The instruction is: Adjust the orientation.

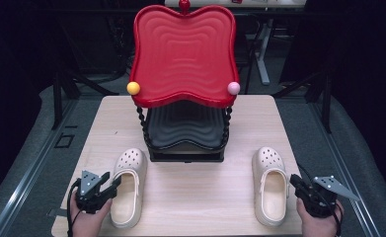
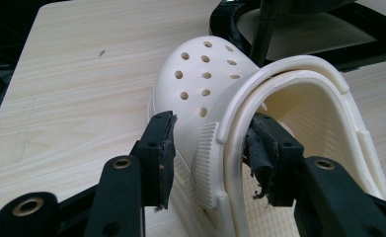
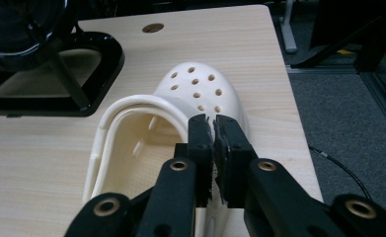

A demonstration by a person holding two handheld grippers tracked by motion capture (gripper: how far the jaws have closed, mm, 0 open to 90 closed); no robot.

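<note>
Two cream perforated foam clogs lie near the front of a pale wooden table [image 1: 190, 192], a hand-held gripper at each.

At left, the left gripper [image 2: 212, 148] straddles the side wall of the left clog [image 1: 126, 190], one jaw outside, one inside, pads at the wall. A two-tier stand with a red wavy top tray [image 1: 183, 54] over a black one [image 1: 185, 131] sits at the far centre. At right, the right gripper [image 3: 213, 123] has its jaws nearly together, empty, just above the right clog [image 1: 270, 185].
</note>
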